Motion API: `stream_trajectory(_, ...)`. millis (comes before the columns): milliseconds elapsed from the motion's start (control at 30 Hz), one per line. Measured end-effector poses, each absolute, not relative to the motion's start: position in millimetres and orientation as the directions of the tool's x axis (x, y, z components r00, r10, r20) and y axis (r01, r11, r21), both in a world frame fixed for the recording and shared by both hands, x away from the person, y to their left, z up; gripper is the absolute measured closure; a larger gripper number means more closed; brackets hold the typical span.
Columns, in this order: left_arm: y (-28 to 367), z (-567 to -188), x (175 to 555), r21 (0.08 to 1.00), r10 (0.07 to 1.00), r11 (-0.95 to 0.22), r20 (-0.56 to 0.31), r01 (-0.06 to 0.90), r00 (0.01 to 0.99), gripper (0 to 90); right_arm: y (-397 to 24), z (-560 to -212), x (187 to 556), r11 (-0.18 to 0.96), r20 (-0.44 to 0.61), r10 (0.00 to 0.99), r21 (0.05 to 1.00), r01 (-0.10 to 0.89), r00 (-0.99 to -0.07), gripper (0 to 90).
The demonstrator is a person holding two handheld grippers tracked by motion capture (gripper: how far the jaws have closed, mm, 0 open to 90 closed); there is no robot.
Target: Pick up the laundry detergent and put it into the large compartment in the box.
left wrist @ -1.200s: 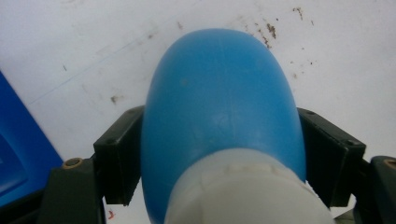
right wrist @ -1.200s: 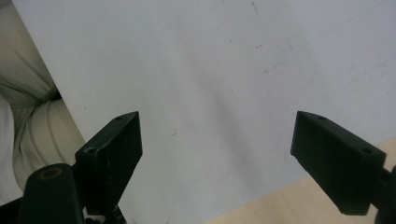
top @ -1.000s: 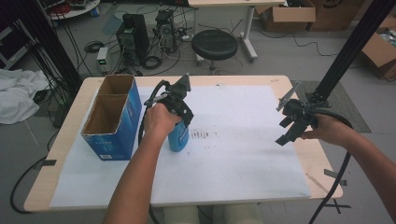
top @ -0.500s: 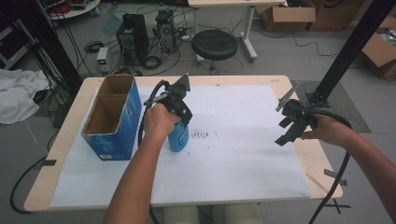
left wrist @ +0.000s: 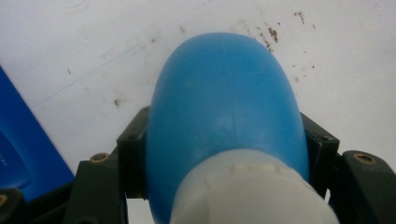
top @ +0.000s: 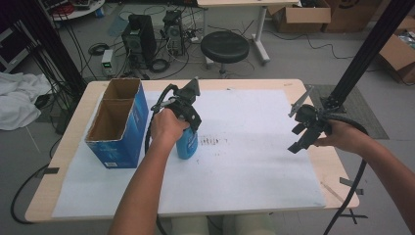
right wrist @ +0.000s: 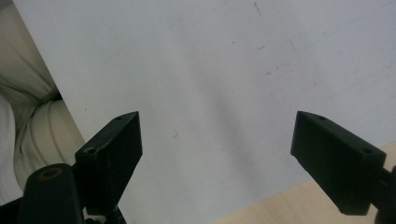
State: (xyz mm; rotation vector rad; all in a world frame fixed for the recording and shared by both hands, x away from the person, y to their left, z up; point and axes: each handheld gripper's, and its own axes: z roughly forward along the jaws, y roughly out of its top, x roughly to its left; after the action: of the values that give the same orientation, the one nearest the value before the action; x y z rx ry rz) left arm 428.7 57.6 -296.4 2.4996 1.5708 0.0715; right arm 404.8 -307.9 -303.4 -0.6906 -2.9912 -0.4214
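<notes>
Firmly clamped, the left gripper [left wrist: 224, 154] has its two black jaws pressed against either side of a blue bottle [left wrist: 224, 107] with a white cap end, which stands on the white sheet [top: 244, 161] near the middle-left of the table [top: 73, 142]; in the high view the left hand [top: 166, 128] covers the top of the bottle [top: 187, 143]. Just left of it sits an open blue cardboard box [top: 120, 125] with two compartments, its brown inside showing. Small dark specks mark the sheet beside the bottle. Over at the table's right edge, the right gripper [right wrist: 217, 154] hangs above the sheet with its jaws spread wide and nothing between them; the right hand [top: 342, 138] holds it near the sheet's border, where bare light wood shows. Beyond the table the grey floor carries a round black stool [top: 224, 46], computer towers [top: 139, 39], tangled cables, cardboard boxes and a heap of white cloth [top: 19, 100] at the left.
</notes>
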Motion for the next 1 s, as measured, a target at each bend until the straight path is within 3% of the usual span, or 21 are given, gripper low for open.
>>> stream_trajectory(433, 57, -291, 427, 0.188, 0.889, -0.431, -0.076, 0.883, 0.451, 37.8, -309, -303, 404, 0.864, 0.103, 0.425, 0.25, 0.437, -0.899, 16.3)
stream_trajectory(600, 59, -279, 424, 0.179, 0.888, -0.425, -0.106, 0.887, 0.447, 37.7, -310, -302, 404, 0.864, 0.103, 0.426, 0.25, 0.438, -0.899, 16.4)
stream_trajectory(1000, 67, -235, 416, 0.162, 0.907, -0.4, -0.075, 0.902, 0.415, 37.8, -309, -299, 401, 0.866, 0.1, 0.418, 0.255, 0.429, -0.903, 16.4)
